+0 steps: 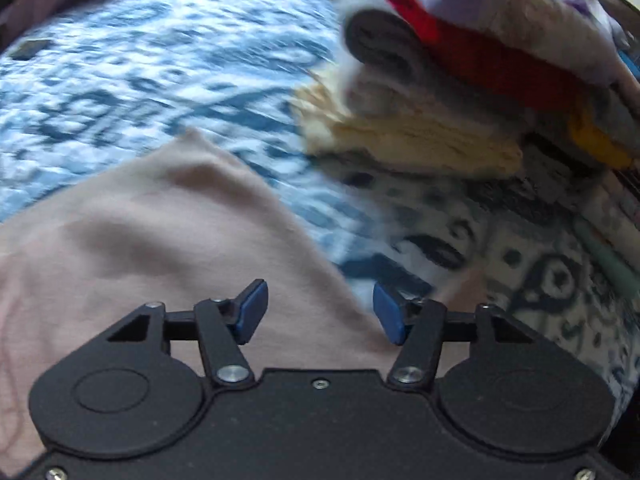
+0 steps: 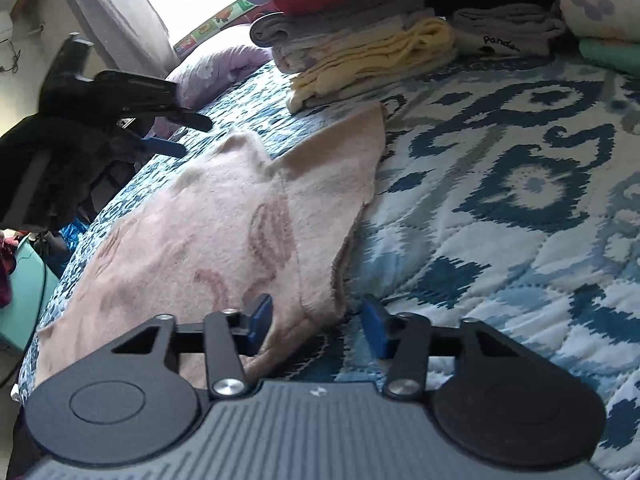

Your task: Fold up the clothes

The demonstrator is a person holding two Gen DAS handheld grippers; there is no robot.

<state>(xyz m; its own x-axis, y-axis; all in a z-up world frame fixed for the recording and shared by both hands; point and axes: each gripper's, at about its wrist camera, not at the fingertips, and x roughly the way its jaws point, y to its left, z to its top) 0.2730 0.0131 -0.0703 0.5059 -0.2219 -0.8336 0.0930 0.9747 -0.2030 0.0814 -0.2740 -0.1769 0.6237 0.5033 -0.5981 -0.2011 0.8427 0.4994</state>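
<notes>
A pale pink garment [image 2: 208, 232] with faint printed shapes lies spread on the blue patterned quilt [image 2: 500, 208]. My right gripper [image 2: 316, 326] is open and empty, its jaws astride the garment's near right corner. My left gripper [image 1: 320, 312] is open and empty just above the same pink garment [image 1: 160, 232]. The left gripper also shows in the right wrist view [image 2: 176, 136], held above the garment's far left side.
Stacks of folded clothes [image 2: 380, 28] stand at the far edge of the bed, with a yellow piece [image 2: 384, 52] low in one stack; the stack [image 1: 460, 92] is blurred in the left wrist view. A purple pillow [image 2: 224, 68] lies at the back left. The bed edge runs along the left.
</notes>
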